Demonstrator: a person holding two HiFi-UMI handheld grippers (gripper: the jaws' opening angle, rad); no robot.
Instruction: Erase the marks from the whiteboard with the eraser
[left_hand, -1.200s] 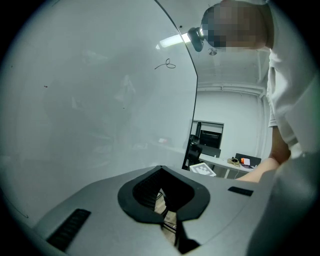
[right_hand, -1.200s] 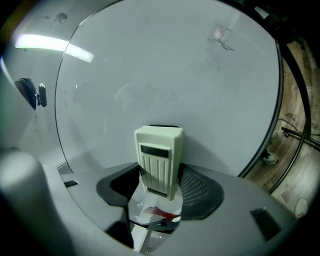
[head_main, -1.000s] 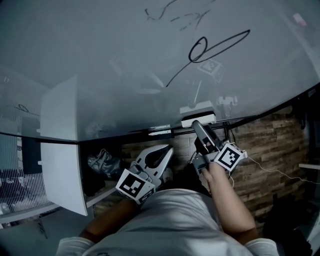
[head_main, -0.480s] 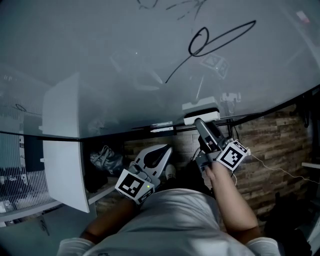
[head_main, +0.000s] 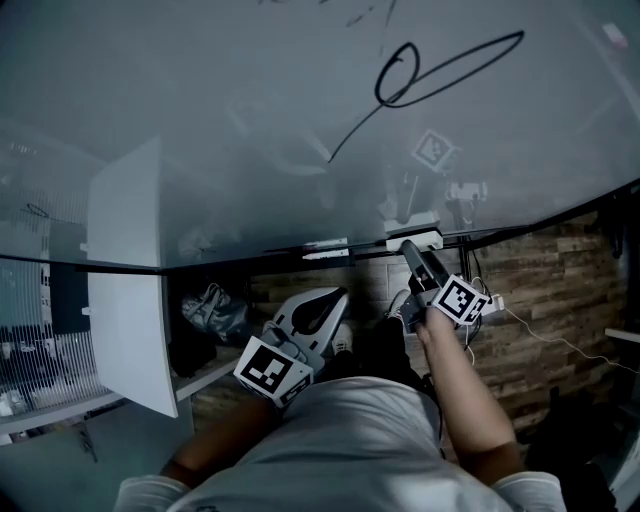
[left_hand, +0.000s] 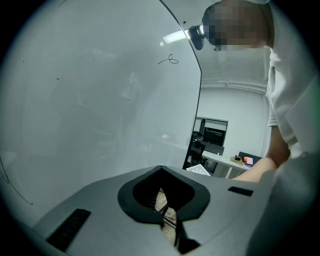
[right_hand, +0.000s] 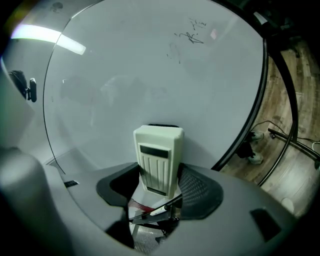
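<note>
The whiteboard (head_main: 250, 130) carries a black looped line (head_main: 400, 75) and fainter scribbles (head_main: 365, 15) near its top; the scribbles (right_hand: 189, 35) also show in the right gripper view. A white eraser (head_main: 413, 241) sits on the ledge at the board's lower edge. My right gripper (head_main: 408, 250) reaches up to it. In the right gripper view the eraser (right_hand: 157, 160) stands between the jaws of my right gripper (right_hand: 159, 175), which is open, with a dark gap on the left side. My left gripper (head_main: 335, 296) hangs low near my body, shut and empty, and points at bare board (left_hand: 100, 100).
A marker pen (head_main: 325, 250) lies on the ledge left of the eraser. A white panel (head_main: 125, 290) stands at the left, with a dark bag (head_main: 210, 310) beside it. Cables (head_main: 540, 335) run across the wood floor at the right. Black stand legs (right_hand: 290, 145) sit below the board.
My right gripper has pushed further toward the board's ledge, and the eraser now sits between its jaws. The left gripper has stayed where it was.
</note>
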